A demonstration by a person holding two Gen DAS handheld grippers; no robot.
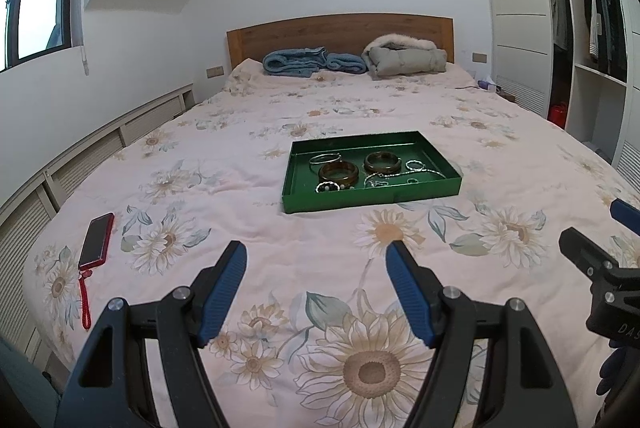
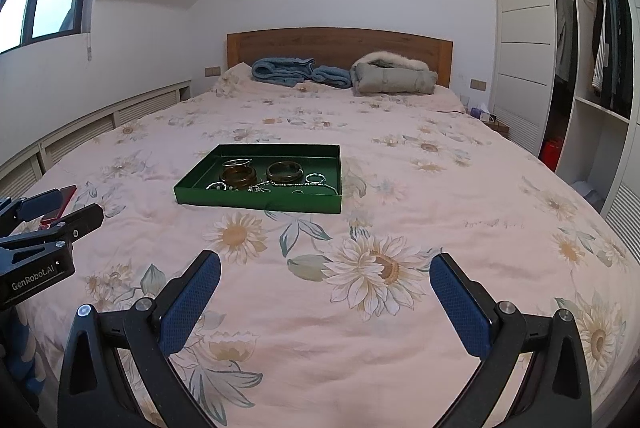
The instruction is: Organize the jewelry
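Note:
A shallow green tray (image 1: 372, 195) lies on the bed and also shows in the right wrist view (image 2: 260, 203). It holds two brown bangles (image 1: 339, 173) (image 1: 382, 162), a silver bangle (image 1: 325, 159), a silver chain (image 1: 420, 172) and small rings. My left gripper (image 1: 316, 292) is open and empty, over the quilt well short of the tray. My right gripper (image 2: 326, 304) is open and empty, also short of the tray. Each gripper shows at the edge of the other's view: the right gripper (image 1: 600, 240) and the left gripper (image 2: 60, 212).
The bed carries a pink sunflower quilt (image 1: 280, 132). A phone in a red case (image 1: 96, 241) with a red strap lies at the left edge. Folded blue blanket (image 1: 312, 61) and grey coat (image 1: 404, 57) lie at the headboard. An open wardrobe (image 2: 592, 68) stands on the right.

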